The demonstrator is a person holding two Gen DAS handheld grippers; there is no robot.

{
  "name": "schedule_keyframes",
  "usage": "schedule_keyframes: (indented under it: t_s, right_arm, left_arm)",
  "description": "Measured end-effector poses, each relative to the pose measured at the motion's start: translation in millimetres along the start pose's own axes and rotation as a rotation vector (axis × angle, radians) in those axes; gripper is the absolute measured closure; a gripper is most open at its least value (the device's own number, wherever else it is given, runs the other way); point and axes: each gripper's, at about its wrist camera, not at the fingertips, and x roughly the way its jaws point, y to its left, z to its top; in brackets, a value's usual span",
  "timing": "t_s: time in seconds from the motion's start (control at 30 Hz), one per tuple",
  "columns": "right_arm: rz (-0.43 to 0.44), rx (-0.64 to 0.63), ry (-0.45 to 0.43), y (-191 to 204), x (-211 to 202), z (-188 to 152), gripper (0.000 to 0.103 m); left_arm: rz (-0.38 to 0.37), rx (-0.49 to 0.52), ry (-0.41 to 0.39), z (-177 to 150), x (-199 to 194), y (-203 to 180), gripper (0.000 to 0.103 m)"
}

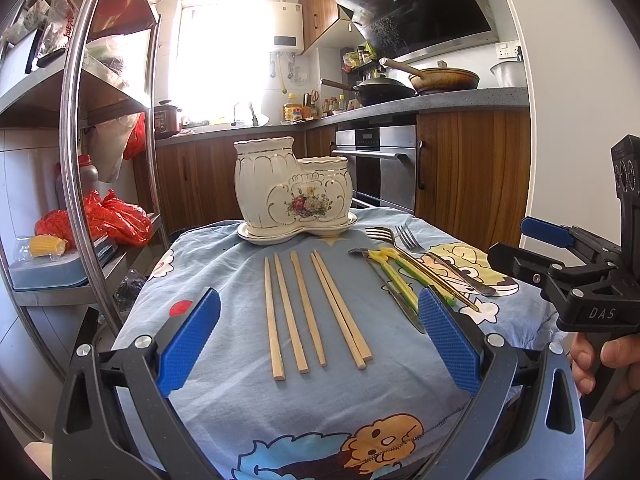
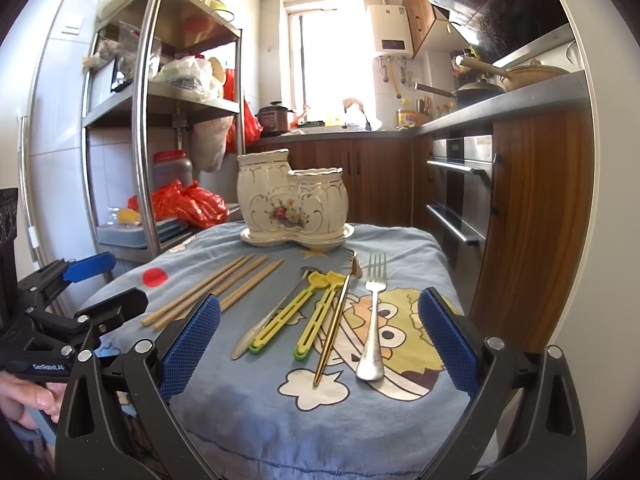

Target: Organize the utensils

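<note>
Both hand-held grippers, left [image 1: 318,334] and right [image 2: 318,338], spread, empty. Chopsticks [image 1: 308,308] mid-frame: light, stiff, thin; pinch mid-shaft. Holder [image 1: 294,188] ceramic, fragile.

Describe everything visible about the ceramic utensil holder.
The ceramic utensil holder is glossy cream with gold trim and a painted flower spray in front. It has two joined compartments, the left taller, both apparently empty. It stands upright on a matching saucer at the far edge of the blue cartoon cloth; nothing else touches it.
</note>
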Motion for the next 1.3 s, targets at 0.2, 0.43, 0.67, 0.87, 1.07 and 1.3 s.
schedule_keyframes:
  t_s: [0.2, 0.43, 0.67, 0.87, 1.07, 1.3]
  right_arm:
    - [0.001, 0.001, 0.0, 0, 0, 0, 0.005]
    - [0.0, 0.002, 0.0, 0, 1, 0, 0.005]
    - [-0.003, 0.002, 0.001, 1, 0, 0, 0.005]
    - [-0.016, 0.043, 0.044, -9, 6, 1, 0.005]
    - [-0.017, 0.097, 0.115, -20, 22, 7, 0.005]
    - [-0.003, 0.103, 0.235, -28, 49, 10, 0.008]
  left_arm:
    - [0.001, 0.001, 0.0, 0, 0, 0, 0.005]
    - [0.0, 0.001, 0.001, 0, 0, -1, 0.005]
    - [0.006, -0.041, 0.029, 1, 6, 6, 0.005]
    - [0.033, -0.076, 0.079, 8, 20, 24, 0.005]
    - [0.031, -0.124, 0.181, 17, 46, 47, 0.025]
    - [-0.007, -0.139, 0.374, 23, 94, 72, 0.053]
